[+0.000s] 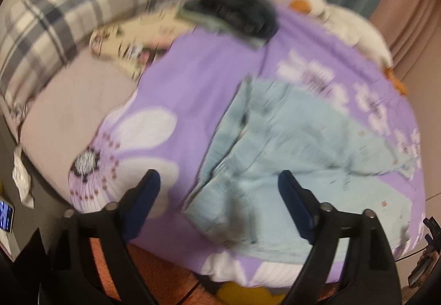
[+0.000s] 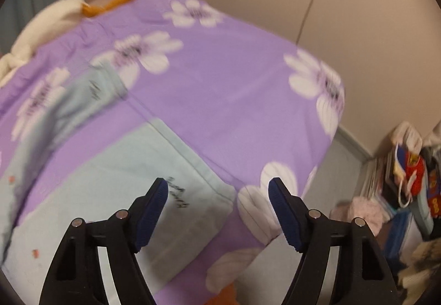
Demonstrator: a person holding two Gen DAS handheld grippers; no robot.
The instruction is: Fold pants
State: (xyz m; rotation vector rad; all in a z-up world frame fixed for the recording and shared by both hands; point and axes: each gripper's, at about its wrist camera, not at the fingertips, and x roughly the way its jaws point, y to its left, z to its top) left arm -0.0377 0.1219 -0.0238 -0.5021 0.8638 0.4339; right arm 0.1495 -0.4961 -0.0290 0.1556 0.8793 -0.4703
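Light blue pants lie spread and rumpled on a purple flowered bedspread. In the left wrist view the waist end is near me and the legs run off to the right. My left gripper is open and empty, held above the waist end. In the right wrist view two pant legs lie apart on the bedspread, the nearer one ending at a hem under my fingers. My right gripper is open and empty above that hem.
A plaid pillow, a dark folded garment and a white plush toy lie at the bed's far side. The bed's edge drops to the floor on the right, where bags and clutter stand by the wall.
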